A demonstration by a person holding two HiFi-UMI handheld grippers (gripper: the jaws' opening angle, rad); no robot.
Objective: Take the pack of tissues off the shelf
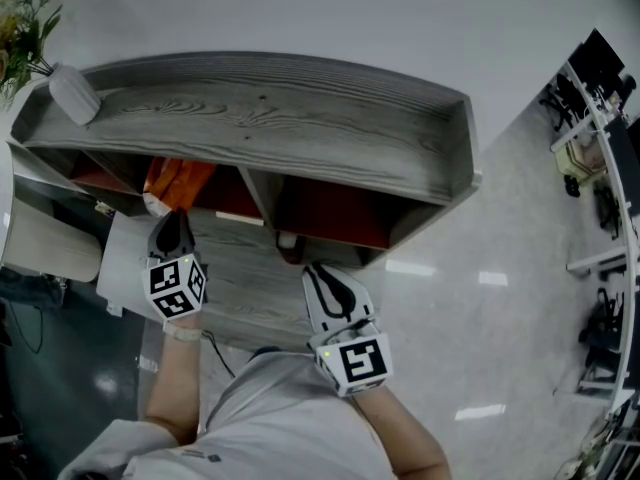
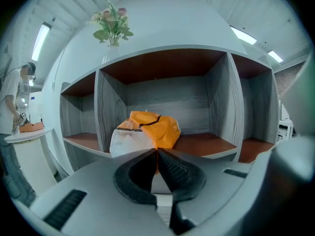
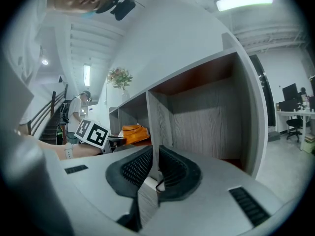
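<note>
Progress: grasp made, lift-out not yet done; pack of tissues (image 2: 149,131) sits at the front edge of the shelf (image 1: 300,128), in a left-hand compartment.
Left gripper (image 2: 156,153): clenched, an orange sliver of the pack's wrapper pinched between the jaws.
Right gripper (image 3: 155,147): jaws together, nothing in them, well apart from the pack.
Remaining: draw the pack clear of the compartment.
Pack axis: long axis seems to run side to side across the opening, white end left, orange end right; crumpled.

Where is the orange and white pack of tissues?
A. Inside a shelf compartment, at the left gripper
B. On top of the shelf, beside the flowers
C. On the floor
A: the pack of tissues lies in a compartment of the shelf, with the left gripper shut on its wrapper.
</note>
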